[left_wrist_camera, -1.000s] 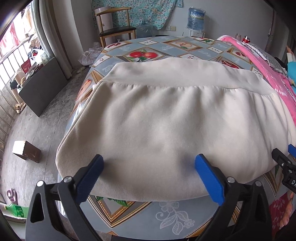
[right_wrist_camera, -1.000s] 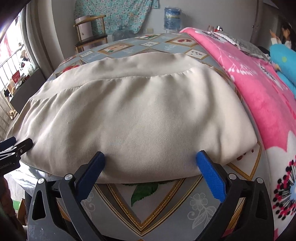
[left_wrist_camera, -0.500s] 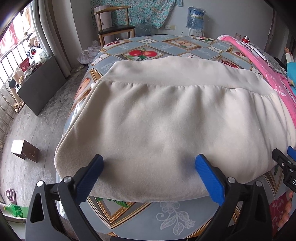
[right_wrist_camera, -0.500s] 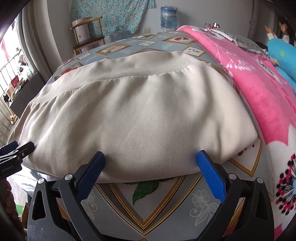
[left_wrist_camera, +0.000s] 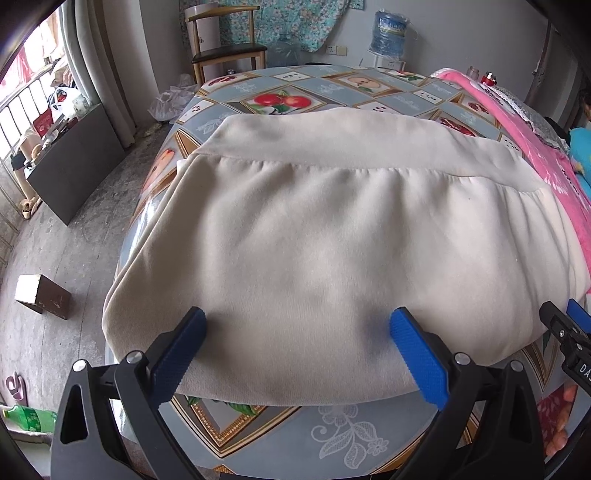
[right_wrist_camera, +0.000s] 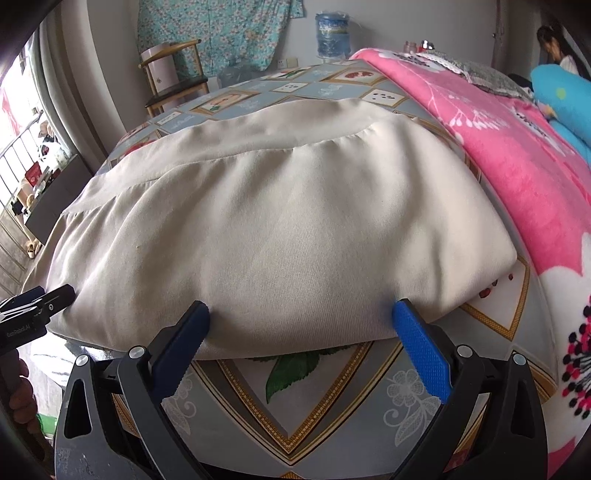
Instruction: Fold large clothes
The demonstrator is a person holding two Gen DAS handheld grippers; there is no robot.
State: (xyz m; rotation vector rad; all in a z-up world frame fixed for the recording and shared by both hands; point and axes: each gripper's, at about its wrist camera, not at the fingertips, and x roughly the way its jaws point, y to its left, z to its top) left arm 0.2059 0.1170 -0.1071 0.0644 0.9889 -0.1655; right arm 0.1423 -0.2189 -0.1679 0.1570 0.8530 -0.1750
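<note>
A large cream garment [left_wrist_camera: 332, 236] lies folded flat on the table, its waistband at the far side; it also fills the right wrist view [right_wrist_camera: 280, 236]. My left gripper [left_wrist_camera: 299, 332] is open, its blue pads over the garment's near left edge, holding nothing. My right gripper [right_wrist_camera: 301, 325] is open over the near right edge, empty. Each gripper's tip shows in the other's view: the right one [left_wrist_camera: 565, 332] and the left one [right_wrist_camera: 40, 302].
The table wears a fruit-patterned cloth [left_wrist_camera: 332, 424]. A pink blanket [right_wrist_camera: 517, 155] lies along the garment's right side. A wooden chair [left_wrist_camera: 225, 48] and a water bottle [left_wrist_camera: 388, 29] stand behind. A small box [left_wrist_camera: 42, 295] sits on the floor at left.
Both grippers stay open and have shifted slightly forward over the garment's near edge. The garment has not moved.
</note>
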